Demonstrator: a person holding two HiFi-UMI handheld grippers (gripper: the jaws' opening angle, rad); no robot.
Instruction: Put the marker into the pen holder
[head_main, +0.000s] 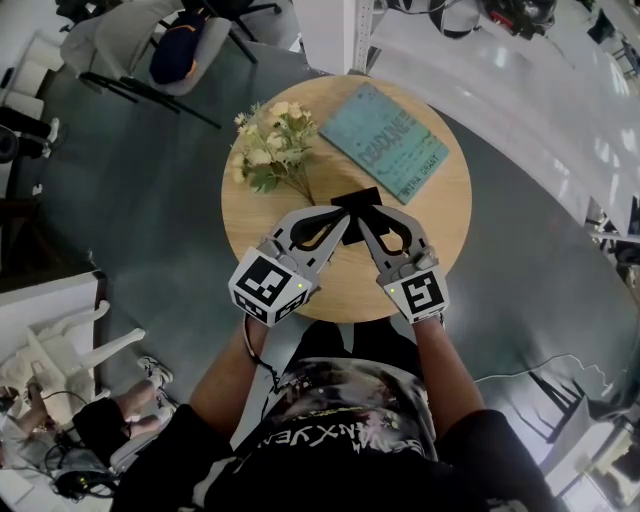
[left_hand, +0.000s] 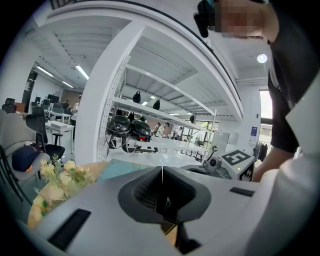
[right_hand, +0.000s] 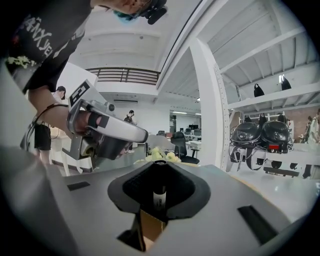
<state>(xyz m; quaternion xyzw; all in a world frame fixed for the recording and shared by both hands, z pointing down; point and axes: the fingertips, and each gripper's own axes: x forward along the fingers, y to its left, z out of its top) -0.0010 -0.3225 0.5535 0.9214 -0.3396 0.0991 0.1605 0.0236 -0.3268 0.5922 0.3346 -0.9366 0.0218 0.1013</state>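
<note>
A black pen holder (head_main: 356, 198) stands at the middle of the round wooden table (head_main: 436, 236). Both grippers meet over its near side. My right gripper (head_main: 364, 228) is shut on a marker (right_hand: 159, 192), a dark barrel with a white label standing upright between the jaws. My left gripper (head_main: 345, 222) is right beside it on the left. Its jaws are shut, the tips meeting along a thin line (left_hand: 162, 175). I cannot tell if they pinch the holder's wall. In the head view the marker is hidden by the fingers.
A bunch of pale flowers (head_main: 272, 145) lies on the table's left part. A teal book (head_main: 385, 142) lies at the back right. The person's body is close to the table's near edge. Chairs stand on the grey floor beyond.
</note>
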